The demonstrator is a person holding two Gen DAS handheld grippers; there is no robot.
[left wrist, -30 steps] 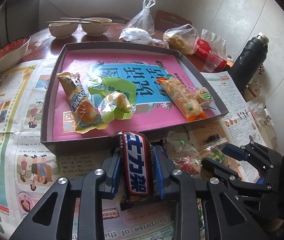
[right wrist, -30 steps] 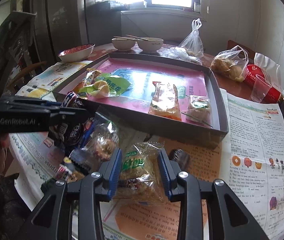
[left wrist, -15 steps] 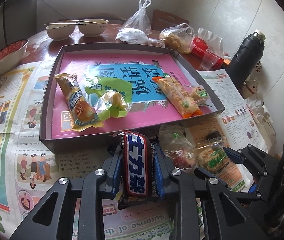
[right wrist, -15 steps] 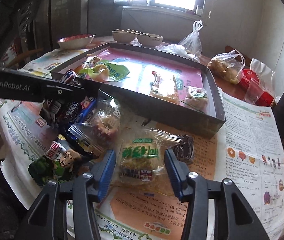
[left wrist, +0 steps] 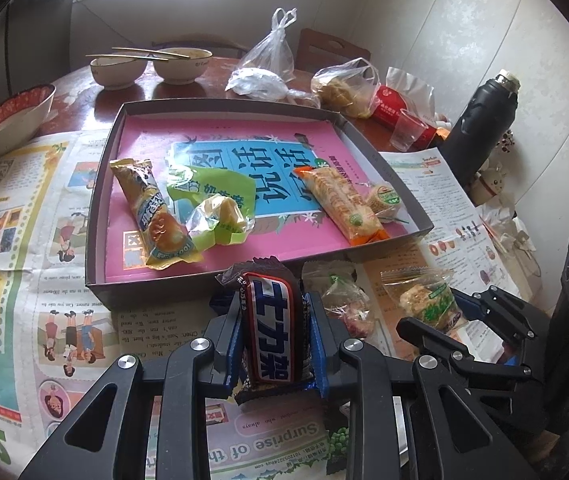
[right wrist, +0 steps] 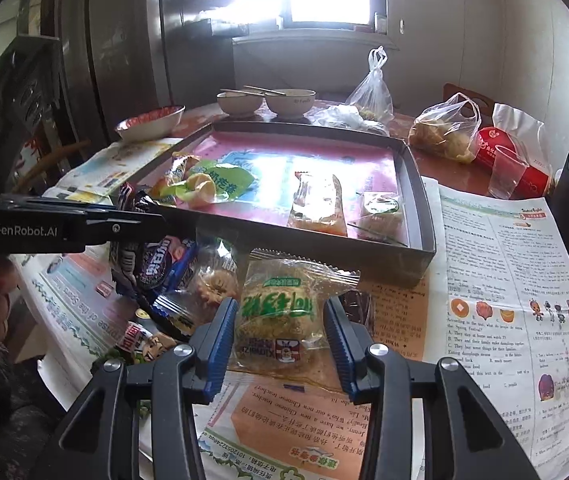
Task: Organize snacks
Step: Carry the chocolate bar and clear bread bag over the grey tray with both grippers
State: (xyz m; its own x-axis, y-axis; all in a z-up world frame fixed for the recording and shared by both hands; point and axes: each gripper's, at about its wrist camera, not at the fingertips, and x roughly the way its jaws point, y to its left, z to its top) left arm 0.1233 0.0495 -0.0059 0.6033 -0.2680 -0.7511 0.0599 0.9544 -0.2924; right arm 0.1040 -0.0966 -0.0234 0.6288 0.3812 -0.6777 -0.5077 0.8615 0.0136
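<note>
My left gripper point(left wrist: 272, 320) is shut on a brown chocolate bar point(left wrist: 270, 332) with a blue label, held above the newspaper just in front of the grey tray point(left wrist: 96, 216). My right gripper point(right wrist: 280, 332) has its blue pads on both sides of a clear pastry packet point(right wrist: 280, 316) with green print, lifted off the newspaper; it also shows in the left wrist view point(left wrist: 428, 304). The tray holds several snack packets on a pink sheet. More loose snacks point(right wrist: 164, 264) lie on the newspaper left of the right gripper.
Two bowls with chopsticks point(left wrist: 148, 64), a red-rimmed bowl point(left wrist: 8, 116), plastic bags point(left wrist: 344, 84), a clear cup point(left wrist: 408, 132) and a black flask point(left wrist: 480, 124) stand beyond and right of the tray. Newspaper point(right wrist: 504, 280) covers the table's near side.
The right gripper has closed on the pastry packet and lifted it. The left gripper has risen a little with the chocolate bar and come nearer the tray.
</note>
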